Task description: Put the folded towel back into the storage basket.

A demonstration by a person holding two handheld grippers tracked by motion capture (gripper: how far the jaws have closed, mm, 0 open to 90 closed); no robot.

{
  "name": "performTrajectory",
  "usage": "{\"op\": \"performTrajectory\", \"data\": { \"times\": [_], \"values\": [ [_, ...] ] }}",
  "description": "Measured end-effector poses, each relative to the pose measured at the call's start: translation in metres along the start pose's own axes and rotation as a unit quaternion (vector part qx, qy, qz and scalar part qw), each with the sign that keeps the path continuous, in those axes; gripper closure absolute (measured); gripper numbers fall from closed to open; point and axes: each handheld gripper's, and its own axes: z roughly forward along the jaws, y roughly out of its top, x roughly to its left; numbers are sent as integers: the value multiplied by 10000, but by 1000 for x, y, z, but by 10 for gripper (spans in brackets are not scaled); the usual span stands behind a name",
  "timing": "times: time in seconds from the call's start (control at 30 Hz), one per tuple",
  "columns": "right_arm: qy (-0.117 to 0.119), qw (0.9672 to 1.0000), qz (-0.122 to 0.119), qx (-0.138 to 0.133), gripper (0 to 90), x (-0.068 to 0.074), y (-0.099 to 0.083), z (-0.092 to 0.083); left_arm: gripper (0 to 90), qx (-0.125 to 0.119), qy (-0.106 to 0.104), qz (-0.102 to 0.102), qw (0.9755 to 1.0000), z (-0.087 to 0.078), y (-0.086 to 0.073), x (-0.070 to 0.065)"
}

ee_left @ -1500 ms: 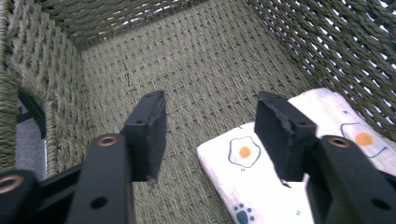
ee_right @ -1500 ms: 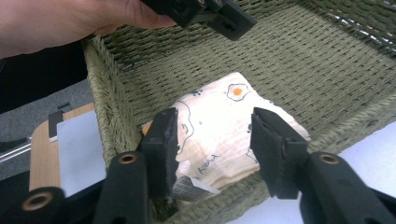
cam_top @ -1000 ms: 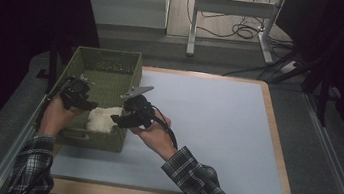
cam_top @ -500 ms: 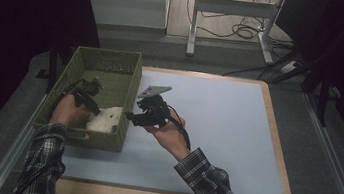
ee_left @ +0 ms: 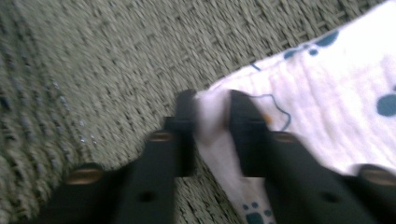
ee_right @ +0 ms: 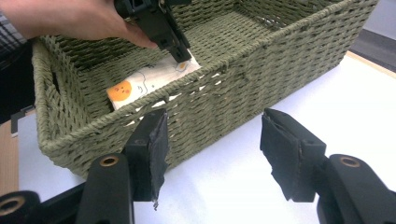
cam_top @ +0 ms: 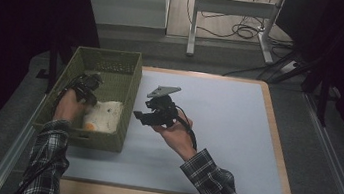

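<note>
While the left gripper (ee_left: 211,109) pinches a corner of a white printed cloth (cam_top: 103,116) inside a woven green basket (cam_top: 132,79), the right gripper (ee_right: 212,140) waits outside it with nothing between its parted jaws. The cloth lies on the basket floor toward the near end, folded or bunched, with blue paw prints and an orange round face on it. In the left gripper view a fold of the fabric sits between the two black jaws, which have just been closing and now press on it. In the high view the left hand (cam_top: 68,107) reaches down into the basket, at the left edge of the pale blue tabletop (cam_top: 235,135). The right gripper hovers just beside the basket's long wall, over the tabletop, aimed at that wall.

To lift the cloth out well, the pinch probably needs a deeper bite, since only a thin edge is caught and could slip. Raising it straight up, clear of the woven rim, would likely keep it from snagging. The free gripper looks well placed to steady the basket or take a second corner.
</note>
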Motion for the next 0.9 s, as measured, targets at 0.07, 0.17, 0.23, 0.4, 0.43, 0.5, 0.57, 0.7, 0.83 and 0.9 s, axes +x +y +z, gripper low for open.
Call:
{"op": "performTrajectory", "data": {
  "times": [0.07, 0.17, 0.23, 0.4, 0.43, 0.5, 0.57, 0.7, 0.83, 0.9],
  "values": [
    [-1, 10000, 7, -8, 421, -1, -1, -1, 600, -148, -186, -119, 9996, -4, -1, 1],
    [5, 10000, -7, -20, 420, -1, -2, -2, 510, -256, -253, -145, 9992, -9, -2, -1],
    [7, 10000, -23, -16, 410, 0, -3, -2, 468, -397, -235, -190, 9988, -14, -3, -2],
    [30, 10000, -64, -24, 367, -1, -6, -5, 322, -878, -618, -497, 9930, -27, -7, -2],
    [22, 10000, -64, -23, 358, -2, -7, -6, 304, -962, -675, -534, 9916, -28, -8, -2],
    [18, 10000, -74, -19, 334, -3, -9, -8, 261, -1130, -760, -580, 9890, -32, -9, -4],
    [7, 10000, -92, 3, 312, -5, -11, -10, 227, -1286, -841, -619, 9862, -35, -10, -5],
    [12, 9999, -134, 37, 279, -8, -17, -15, 170, -1573, -1040, -668, 9798, -43, -10, -11],
    [-3, 9998, -201, 81, 255, -10, -24, -21, 125, -1753, -1134, -605, 9761, -50, -9, -19],
    [-22, 9997, -227, 108, 244, -11, -27, -24, 105, -1878, -1206, -590, 9730, -53, -8, -23]
  ]
}}
